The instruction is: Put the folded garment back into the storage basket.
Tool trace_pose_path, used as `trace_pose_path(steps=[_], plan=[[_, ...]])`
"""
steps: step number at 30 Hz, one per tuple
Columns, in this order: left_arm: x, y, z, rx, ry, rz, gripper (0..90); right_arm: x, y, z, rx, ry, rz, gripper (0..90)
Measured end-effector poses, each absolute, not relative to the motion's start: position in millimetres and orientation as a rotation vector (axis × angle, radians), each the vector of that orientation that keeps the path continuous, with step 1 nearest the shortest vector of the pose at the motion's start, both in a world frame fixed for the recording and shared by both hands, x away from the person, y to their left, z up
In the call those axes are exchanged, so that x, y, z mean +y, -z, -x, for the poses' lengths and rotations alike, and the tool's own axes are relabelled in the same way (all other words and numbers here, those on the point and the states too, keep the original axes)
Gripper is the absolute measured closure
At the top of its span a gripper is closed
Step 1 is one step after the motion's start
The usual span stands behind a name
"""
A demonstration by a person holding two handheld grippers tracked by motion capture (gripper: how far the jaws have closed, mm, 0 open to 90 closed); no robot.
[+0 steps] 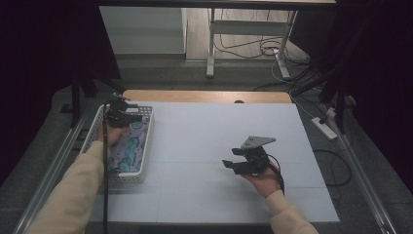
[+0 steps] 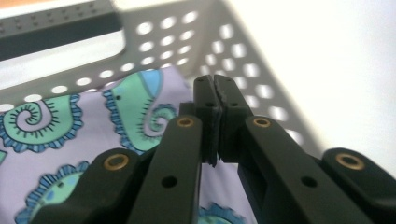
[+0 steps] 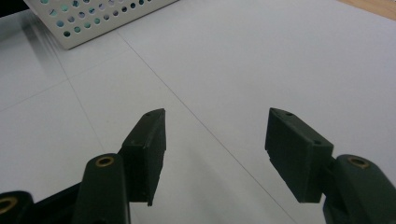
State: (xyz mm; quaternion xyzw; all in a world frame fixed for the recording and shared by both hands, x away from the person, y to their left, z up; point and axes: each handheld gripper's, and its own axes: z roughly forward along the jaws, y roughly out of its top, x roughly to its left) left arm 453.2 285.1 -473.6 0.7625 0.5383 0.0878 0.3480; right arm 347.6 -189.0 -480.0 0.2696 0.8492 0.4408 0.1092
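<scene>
I see the white table (image 1: 214, 146) spanning the high view. At its left edge sits the perforated white basket (image 1: 100, 127), with the lilac paisley cloth (image 1: 127, 148) lying flat inside it. My left gripper (image 1: 118, 116) hangs over the basket's far end, just above the cloth; the left gripper view shows its jaws pressed together with nothing between them. My right gripper (image 1: 233, 158) is well apart, over bare table at centre-right, jaws moderately wide and empty.

Dark curtains (image 1: 44, 58) flank a grey floor (image 1: 165, 73) strewn with cables (image 1: 263, 48).
</scene>
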Motion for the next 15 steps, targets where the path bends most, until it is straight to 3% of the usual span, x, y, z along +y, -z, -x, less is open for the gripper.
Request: trace_pose_path(steps=[9,15], plan=[[271,456,-413,1.282,-0.239,-1.980,82.6,-204,480,-345,2.489,-1.281,-0.805,38.5],[263,451,-391,1.212,-0.241,-1.982,67.0,-217,482,-345,2.483,-1.265,-0.823,38.4]])
